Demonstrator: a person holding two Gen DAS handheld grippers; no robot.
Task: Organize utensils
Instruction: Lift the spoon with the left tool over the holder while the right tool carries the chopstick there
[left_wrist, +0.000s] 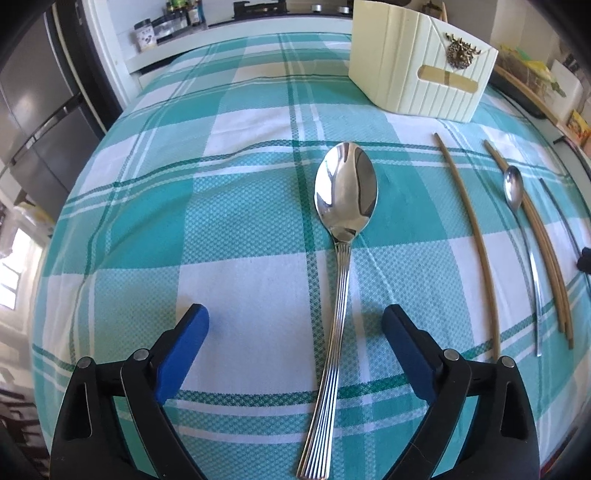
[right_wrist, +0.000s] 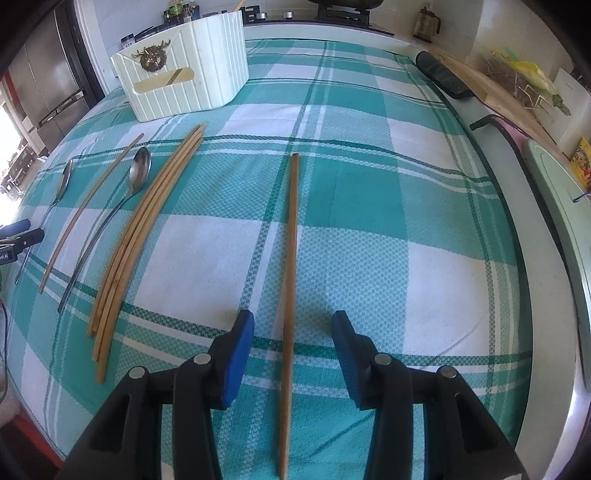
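Observation:
A large steel spoon (left_wrist: 341, 236) lies on the checked cloth, its ribbed handle running between the wide-apart pads of my left gripper (left_wrist: 295, 325), which is open and does not touch it. In the right wrist view a single wooden chopstick (right_wrist: 291, 280) lies lengthwise between the pads of my right gripper (right_wrist: 293, 332), also open and clear of it. A cream utensil holder (left_wrist: 417, 66) (right_wrist: 184, 70) stands at the far side. A small spoon (left_wrist: 517, 206) (right_wrist: 136, 177), a bundle of chopsticks (right_wrist: 147, 229) and one lone chopstick (left_wrist: 469, 229) lie between the grippers.
The teal and white checked tablecloth (left_wrist: 229, 229) covers the table. A fridge (left_wrist: 33, 99) stands at the far left. Jars (left_wrist: 162, 26) sit on a counter behind. A dark handle (right_wrist: 443, 77) and a green lid (right_wrist: 561, 192) lie off the table's right edge.

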